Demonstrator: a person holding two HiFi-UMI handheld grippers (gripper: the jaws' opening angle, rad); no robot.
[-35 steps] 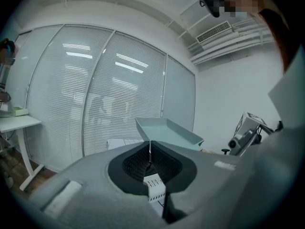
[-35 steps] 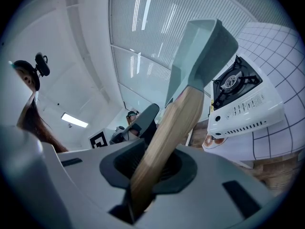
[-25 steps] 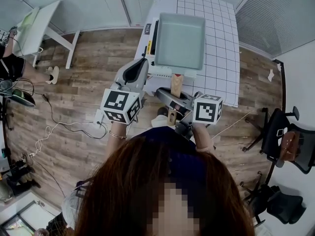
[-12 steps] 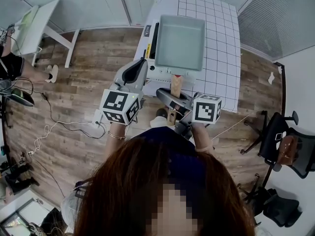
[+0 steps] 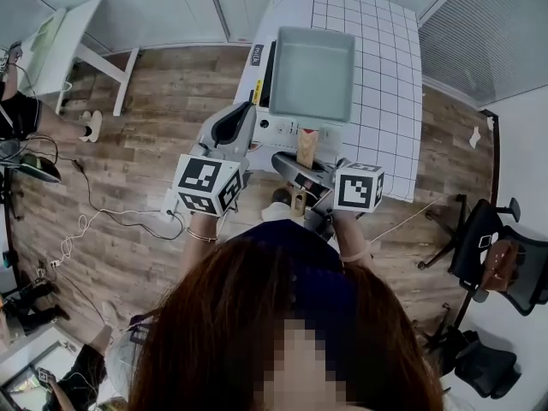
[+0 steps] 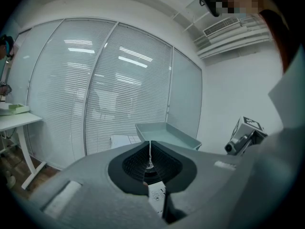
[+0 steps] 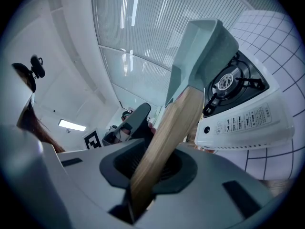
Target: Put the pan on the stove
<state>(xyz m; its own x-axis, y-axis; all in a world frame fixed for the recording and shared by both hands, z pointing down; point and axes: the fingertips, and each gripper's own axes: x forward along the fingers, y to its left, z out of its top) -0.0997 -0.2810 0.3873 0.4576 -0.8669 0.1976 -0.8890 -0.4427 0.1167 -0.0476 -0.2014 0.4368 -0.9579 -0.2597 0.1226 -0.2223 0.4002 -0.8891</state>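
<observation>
My right gripper is shut on the wooden handle of a grey-green square pan. The pan hangs over the white table-top stove. In the right gripper view the handle runs up from between the jaws of the right gripper to the pan, which is a little above the burner. My left gripper is beside the stove's left front corner. In its own view the left gripper is shut with nothing in it.
The stove stands at the near left of a white gridded table. Wooden floor with cables lies to the left, and a small white desk at the far left. Office chairs stand at the right.
The table and stove have drawn nearer in the head view while the pan and both grippers kept their place in it, so the pan now sits further over the stove.
</observation>
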